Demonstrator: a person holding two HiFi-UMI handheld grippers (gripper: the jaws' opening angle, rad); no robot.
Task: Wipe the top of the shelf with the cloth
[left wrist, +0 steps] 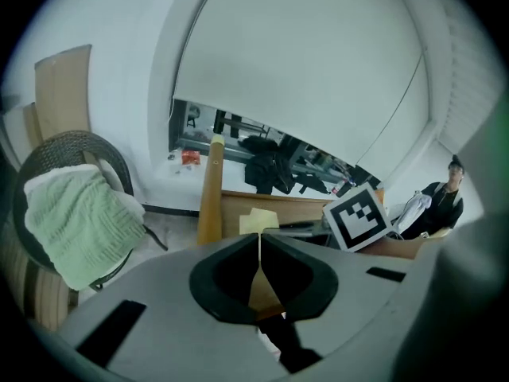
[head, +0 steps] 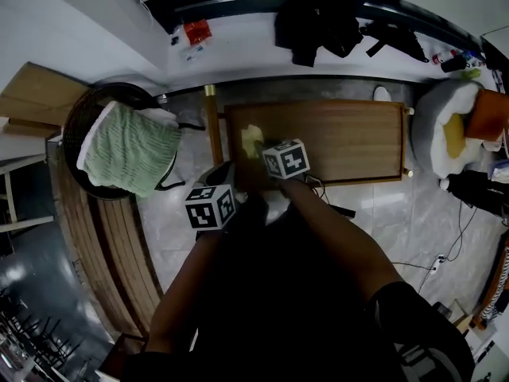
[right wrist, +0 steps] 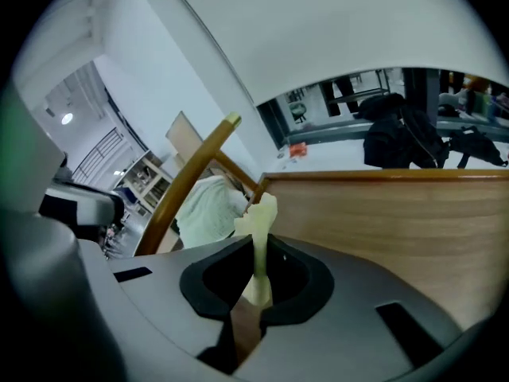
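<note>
- A pale yellow cloth (right wrist: 258, 213) is pinched between the jaws of the right gripper (right wrist: 259, 251), and a fold of it sticks out past the jaw tips.
- In the head view the cloth sits over the left end of the brown wooden shelf (head: 342, 138) top, near its left edge. Whether it presses on the wood cannot be told.
- The left gripper (left wrist: 260, 247) is just beside the right one, at the shelf's front left corner. Its jaws are pressed together with nothing between them.
- A wooden pole (head: 211, 122) stands beside the shelf's left edge.
- Further left is a dark wicker chair (head: 75, 134) with a green towel (head: 131, 150) draped over it.
- Dark bags (head: 318, 26) lie on a white ledge beyond the shelf.
</note>
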